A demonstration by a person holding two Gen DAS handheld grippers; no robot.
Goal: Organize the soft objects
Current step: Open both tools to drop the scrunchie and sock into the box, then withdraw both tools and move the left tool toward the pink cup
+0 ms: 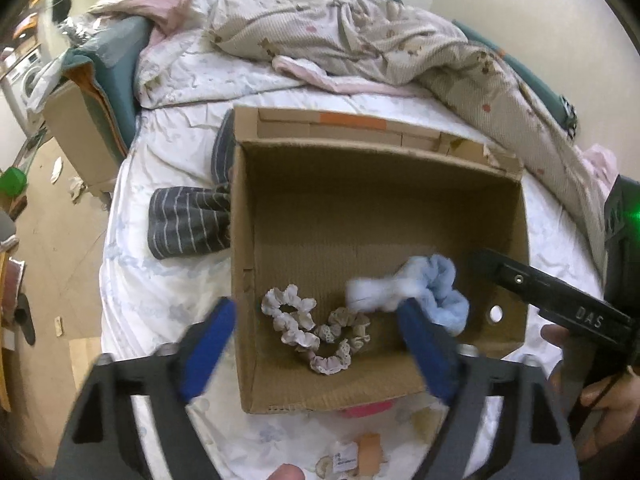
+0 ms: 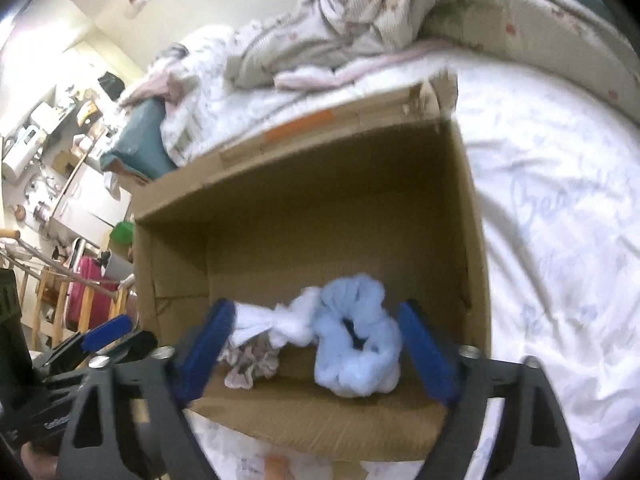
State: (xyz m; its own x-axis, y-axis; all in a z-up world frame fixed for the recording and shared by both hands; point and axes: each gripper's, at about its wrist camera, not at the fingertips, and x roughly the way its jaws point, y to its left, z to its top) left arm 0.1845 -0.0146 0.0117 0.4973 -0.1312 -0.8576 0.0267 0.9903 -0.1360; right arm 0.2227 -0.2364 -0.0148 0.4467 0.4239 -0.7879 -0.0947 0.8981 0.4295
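Observation:
An open cardboard box (image 1: 500, 216) stands on the bed. Inside lie cream and pink scrunchies (image 1: 304, 320) and a light blue and white scrunchie (image 1: 436, 288). My left gripper (image 1: 316, 344) is open and empty above the box's near left part. My right gripper (image 2: 316, 344) is open over the box's near edge, with the blue and white scrunchie (image 2: 356, 344) lying loose between its blue fingers (image 2: 424, 352). The box (image 2: 468, 220) fills the right wrist view; a pale scrunchie (image 2: 252, 364) lies left of the blue one.
A dark striped garment (image 1: 188, 220) lies left of the box on the white sheet (image 1: 160, 300). A crumpled floral quilt (image 1: 360, 36) covers the far bed. A pink item (image 1: 368, 408) and small pieces lie near the box's front edge. The floor with furniture is at the left.

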